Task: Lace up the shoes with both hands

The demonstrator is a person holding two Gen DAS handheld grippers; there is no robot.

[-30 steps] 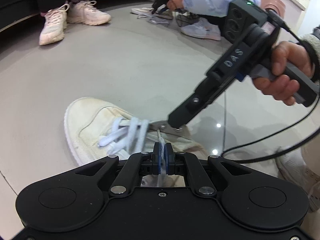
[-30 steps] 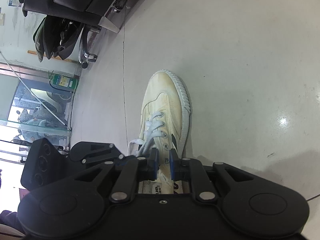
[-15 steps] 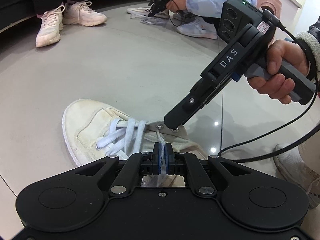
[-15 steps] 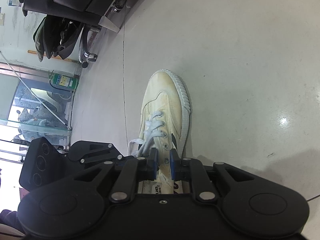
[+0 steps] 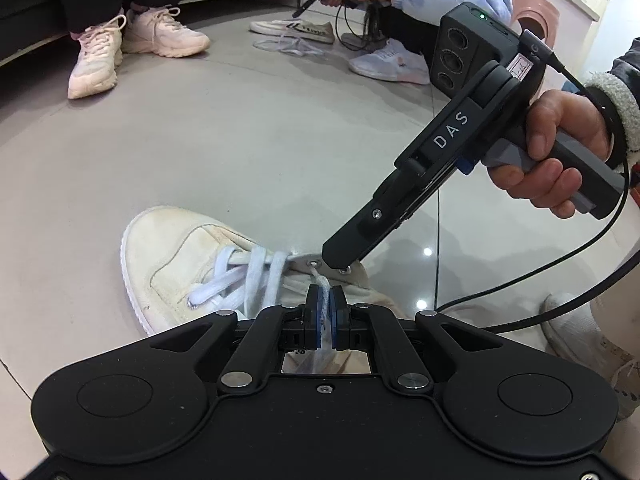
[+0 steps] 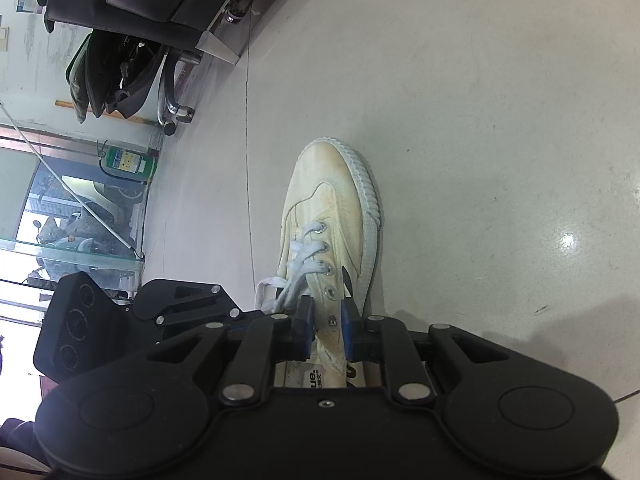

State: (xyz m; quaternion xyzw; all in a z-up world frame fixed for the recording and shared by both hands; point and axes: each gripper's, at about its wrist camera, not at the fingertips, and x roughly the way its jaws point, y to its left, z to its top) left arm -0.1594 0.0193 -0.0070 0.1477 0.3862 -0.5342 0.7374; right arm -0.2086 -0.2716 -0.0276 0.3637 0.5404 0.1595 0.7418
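On the grey tiled floor (image 5: 280, 140), other people's sneakers (image 5: 132, 48) are sitting well behind the cream shoe (image 5: 172, 256). The left gripper (image 5: 325, 304) is pinching the white lace (image 5: 322, 284). The right gripper (image 6: 325, 320), angled steeply down, is straddling the eyelet flap (image 6: 330, 300), jaws parted; the shoe's heel is hidden.

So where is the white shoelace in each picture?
Left wrist view: the white shoelace crisscrosses the cream shoe at lower centre; one end runs into the shut left claw.
Right wrist view: the shoelace sits at centre, just above the right claw, whose jaws straddle the shoe's eyelet strip with a gap.
Shared landmark: the shoe's rounded toe cap.
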